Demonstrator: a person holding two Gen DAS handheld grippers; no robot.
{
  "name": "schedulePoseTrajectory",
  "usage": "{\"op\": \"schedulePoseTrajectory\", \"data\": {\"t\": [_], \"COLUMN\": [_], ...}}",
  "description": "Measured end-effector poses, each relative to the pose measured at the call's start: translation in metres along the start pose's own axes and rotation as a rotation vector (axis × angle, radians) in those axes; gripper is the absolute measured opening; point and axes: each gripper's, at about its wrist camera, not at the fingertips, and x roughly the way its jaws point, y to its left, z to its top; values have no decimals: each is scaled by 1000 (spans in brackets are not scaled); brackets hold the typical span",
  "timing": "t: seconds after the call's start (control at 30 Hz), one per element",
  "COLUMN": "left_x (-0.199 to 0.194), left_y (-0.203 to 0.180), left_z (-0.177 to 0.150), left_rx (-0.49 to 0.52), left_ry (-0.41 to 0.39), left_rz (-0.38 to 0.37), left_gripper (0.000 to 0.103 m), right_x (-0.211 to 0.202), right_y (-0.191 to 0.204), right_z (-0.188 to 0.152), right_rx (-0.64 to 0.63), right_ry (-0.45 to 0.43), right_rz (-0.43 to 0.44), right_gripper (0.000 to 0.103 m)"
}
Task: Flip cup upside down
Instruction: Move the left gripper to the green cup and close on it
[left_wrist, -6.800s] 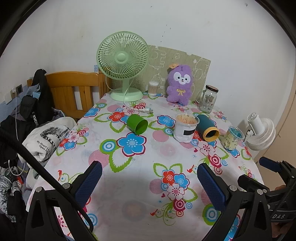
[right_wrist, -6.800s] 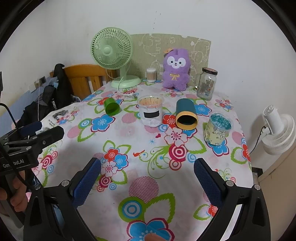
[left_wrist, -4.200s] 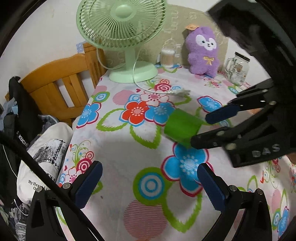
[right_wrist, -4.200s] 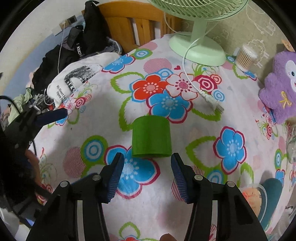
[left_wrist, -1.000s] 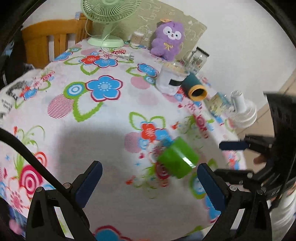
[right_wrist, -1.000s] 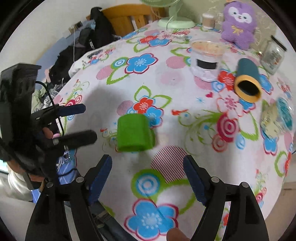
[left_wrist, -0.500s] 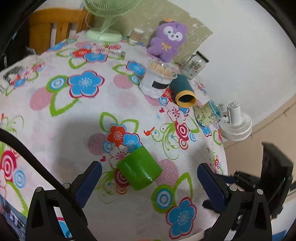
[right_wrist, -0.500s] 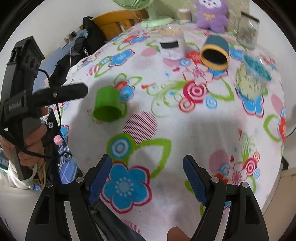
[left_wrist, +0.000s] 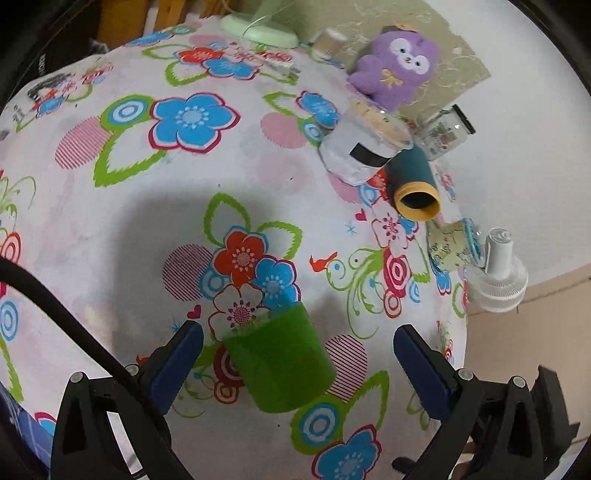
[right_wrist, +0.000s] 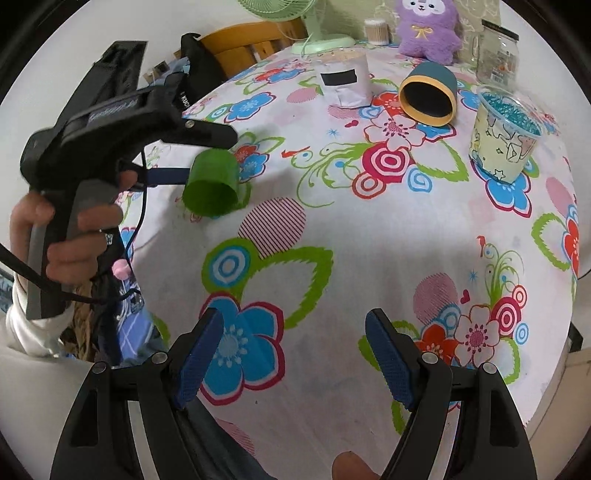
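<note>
Your left gripper (left_wrist: 297, 360) gapes around the green cup (left_wrist: 279, 363), which lies on its side well in front of the teal tube (left_wrist: 413, 184), unflipped and not yet gripped, while your right gripper (right_wrist: 293, 354) hangs open nearer you

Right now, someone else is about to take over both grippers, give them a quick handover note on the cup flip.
Left gripper: open, its fingers on either side of the green cup, not closed on it.
Right gripper: open, holding nothing, over the near part of the flowered tablecloth, away from the cup.
Cup: lying on its side near the table's front-left edge, mouth toward the person.
Done: left gripper lined up around the cup.
Left: close on the cup, lift, turn it mouth down, set it on the cloth, release.
</note>
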Motion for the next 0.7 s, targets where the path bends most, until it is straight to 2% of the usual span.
{"op": "schedulePoseTrajectory", "data": {"t": [0.37, 0.57, 0.63, 0.7], "left_x": [7, 11, 11, 10], "left_y": [10, 10, 9, 8], "left_z": [6, 5, 5, 5], "left_rx": [-121, -130, -125, -112], "left_ry": [5, 19, 14, 12], "left_rz": [80, 109, 117, 134], "left_gripper": [102, 91, 84, 69], "right_x": [3, 2, 3, 4], "right_y": [-6, -5, -6, -8], "right_z": [-9, -12, -13, -14], "right_rx": [19, 19, 25, 29], "right_ry": [-5, -14, -14, -12], "right_rz": [16, 24, 27, 28], "right_gripper": [81, 81, 81, 81]}}
